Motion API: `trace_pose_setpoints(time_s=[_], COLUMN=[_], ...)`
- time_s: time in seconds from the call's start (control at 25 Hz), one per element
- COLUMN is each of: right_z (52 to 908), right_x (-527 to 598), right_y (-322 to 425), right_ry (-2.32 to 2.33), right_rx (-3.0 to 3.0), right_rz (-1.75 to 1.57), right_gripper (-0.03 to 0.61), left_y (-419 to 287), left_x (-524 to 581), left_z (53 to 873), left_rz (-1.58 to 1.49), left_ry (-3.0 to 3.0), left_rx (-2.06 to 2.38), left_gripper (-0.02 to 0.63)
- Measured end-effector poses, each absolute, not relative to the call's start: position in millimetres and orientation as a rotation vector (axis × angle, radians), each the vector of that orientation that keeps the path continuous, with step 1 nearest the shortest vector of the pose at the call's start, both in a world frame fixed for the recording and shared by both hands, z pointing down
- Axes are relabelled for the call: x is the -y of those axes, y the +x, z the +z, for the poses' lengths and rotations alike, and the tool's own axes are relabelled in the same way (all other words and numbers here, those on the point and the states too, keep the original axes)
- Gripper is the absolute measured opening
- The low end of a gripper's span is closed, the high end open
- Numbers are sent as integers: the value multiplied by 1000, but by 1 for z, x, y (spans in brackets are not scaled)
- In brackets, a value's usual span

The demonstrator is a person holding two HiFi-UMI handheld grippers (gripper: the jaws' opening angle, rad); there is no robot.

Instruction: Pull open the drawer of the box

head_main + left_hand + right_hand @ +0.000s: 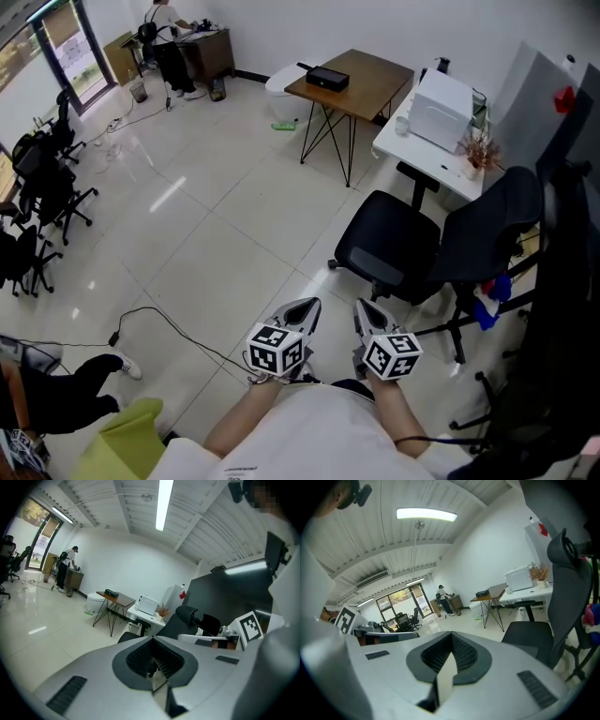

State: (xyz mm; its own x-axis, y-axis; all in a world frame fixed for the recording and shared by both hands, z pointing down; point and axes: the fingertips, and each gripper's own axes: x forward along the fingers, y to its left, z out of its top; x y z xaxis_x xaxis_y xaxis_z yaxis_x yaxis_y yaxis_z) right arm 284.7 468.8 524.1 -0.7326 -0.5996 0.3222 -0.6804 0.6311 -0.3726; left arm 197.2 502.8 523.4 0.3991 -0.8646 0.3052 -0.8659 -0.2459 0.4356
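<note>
The only box I can pick out is the white box [441,111] on the white desk [412,155] at the far right of the room, well away from me, with a dried plant [480,150] just beside it. I can't make out a drawer front or handle from here. My guess is a light plastic shell with smooth, slippery sides, so it may skid across the desk when tugged. I'd take the drawer by its pull or lower lip and brace the body with the other gripper. A black office chair [394,248] stands between me and the desk, and a wooden table [352,80] sits to the desk's left. The left gripper [302,314] and right gripper [367,309] hang close to my chest, each with its jaws pressed together on nothing, so both need opening before any grab.
</note>
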Motion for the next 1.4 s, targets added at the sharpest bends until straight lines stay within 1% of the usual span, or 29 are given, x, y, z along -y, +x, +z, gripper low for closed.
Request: trace_pose_setpoints(time_s=[0.24, 0.64, 0.92, 1.4], right_z=[531, 536, 538, 525], right_x=[-459, -427, -362, -254], right_y=[262, 227, 203, 153], right_ry=[1026, 963, 949, 905], right_rx=[2667, 2684, 2703, 2732], right_rz=[728, 739, 752, 751], right_gripper=[-14, -14, -14, -14], left_y=[177, 137, 118, 69], left_x=[-497, -467, -408, -303], left_z=[528, 537, 540, 521], left_rz=[-36, -8, 20, 27], left_ry=[2085, 2013, 2020, 2011], left_rx=[1469, 1553, 1560, 1627], left_gripper=[2, 2, 2, 2])
